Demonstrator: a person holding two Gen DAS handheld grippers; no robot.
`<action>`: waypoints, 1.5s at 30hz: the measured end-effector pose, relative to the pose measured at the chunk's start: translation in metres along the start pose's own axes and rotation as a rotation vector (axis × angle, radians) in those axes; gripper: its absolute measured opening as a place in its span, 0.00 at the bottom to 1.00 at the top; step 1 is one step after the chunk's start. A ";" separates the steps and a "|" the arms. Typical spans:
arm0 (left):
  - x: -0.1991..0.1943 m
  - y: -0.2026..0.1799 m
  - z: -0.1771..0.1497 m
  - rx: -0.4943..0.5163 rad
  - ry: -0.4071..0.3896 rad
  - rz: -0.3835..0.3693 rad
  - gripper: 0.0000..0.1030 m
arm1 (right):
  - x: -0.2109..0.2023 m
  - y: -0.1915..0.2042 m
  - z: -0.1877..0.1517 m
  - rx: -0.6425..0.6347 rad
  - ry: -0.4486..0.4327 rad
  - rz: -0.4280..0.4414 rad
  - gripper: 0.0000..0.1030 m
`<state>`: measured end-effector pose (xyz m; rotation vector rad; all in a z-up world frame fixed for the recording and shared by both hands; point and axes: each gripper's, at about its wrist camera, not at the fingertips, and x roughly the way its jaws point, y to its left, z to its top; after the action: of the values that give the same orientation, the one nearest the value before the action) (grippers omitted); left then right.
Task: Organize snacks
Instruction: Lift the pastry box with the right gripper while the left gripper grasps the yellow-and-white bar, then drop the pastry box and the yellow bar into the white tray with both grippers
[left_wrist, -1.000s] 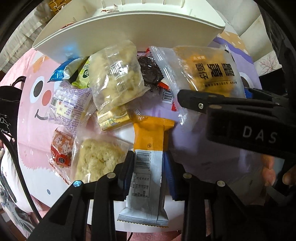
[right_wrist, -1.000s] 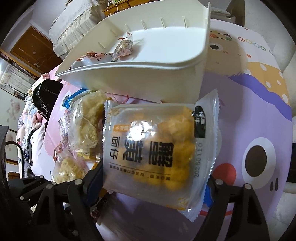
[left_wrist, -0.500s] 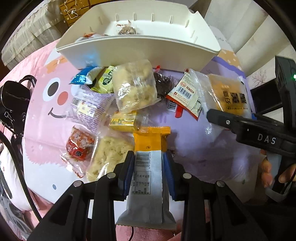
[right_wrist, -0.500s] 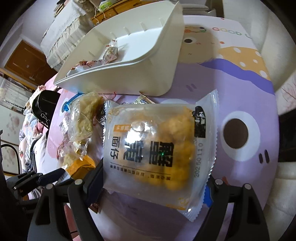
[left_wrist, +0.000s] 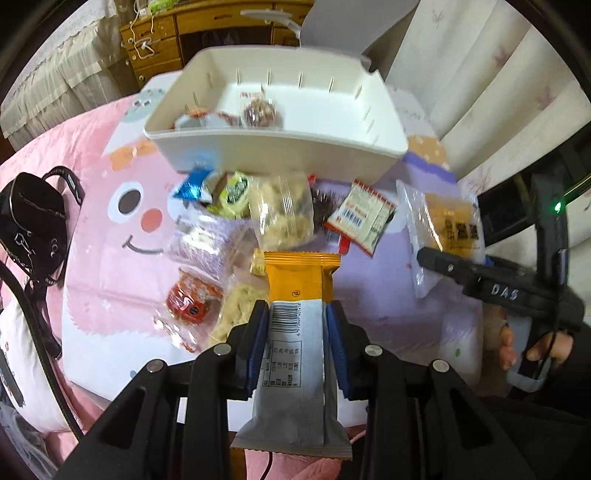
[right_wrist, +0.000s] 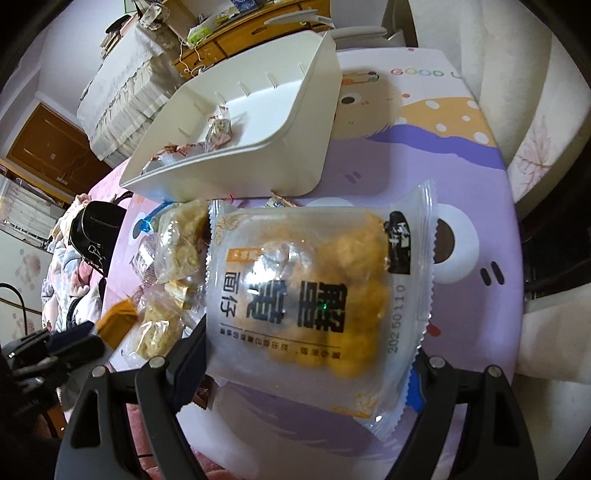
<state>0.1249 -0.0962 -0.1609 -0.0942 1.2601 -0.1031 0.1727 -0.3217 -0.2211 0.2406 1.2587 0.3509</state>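
My left gripper (left_wrist: 297, 321) is shut on an orange-and-grey snack bar (left_wrist: 298, 332), held above the pile of loose snacks (left_wrist: 258, 229) on the cartoon-print cloth. My right gripper (right_wrist: 306, 354) is shut on a wide clear packet of yellow puffs (right_wrist: 314, 291), its jaws standing far apart around it. That same packet (left_wrist: 447, 225) and right gripper (left_wrist: 458, 266) show at the right of the left wrist view. The white bin (left_wrist: 384, 122) stands beyond the pile, and a few wrapped snacks (left_wrist: 255, 110) lie inside it. The bin (right_wrist: 317, 122) lies up and left in the right wrist view.
A black bag (left_wrist: 33, 225) lies at the left on the pink cloth. A person's hand (left_wrist: 524, 347) grips the right tool's handle. Curtains (left_wrist: 461, 74) hang at the right, and wooden furniture (left_wrist: 192, 29) stands behind the bin.
Both grippers have risen with their snacks still held. The pile and bin now look smaller and farther, and the bin's inside has come into view.
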 end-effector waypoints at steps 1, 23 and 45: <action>-0.007 0.002 0.002 -0.002 -0.015 -0.007 0.29 | -0.003 0.002 -0.001 0.001 -0.007 -0.001 0.82; -0.071 0.060 0.107 0.069 -0.193 -0.071 0.30 | -0.054 0.065 0.043 0.036 -0.180 -0.042 0.83; -0.017 0.117 0.232 0.042 -0.256 -0.126 0.30 | -0.016 0.101 0.129 0.066 -0.239 -0.107 0.83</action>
<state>0.3436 0.0256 -0.0896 -0.1460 0.9957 -0.2189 0.2795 -0.2328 -0.1325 0.2624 1.0434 0.1827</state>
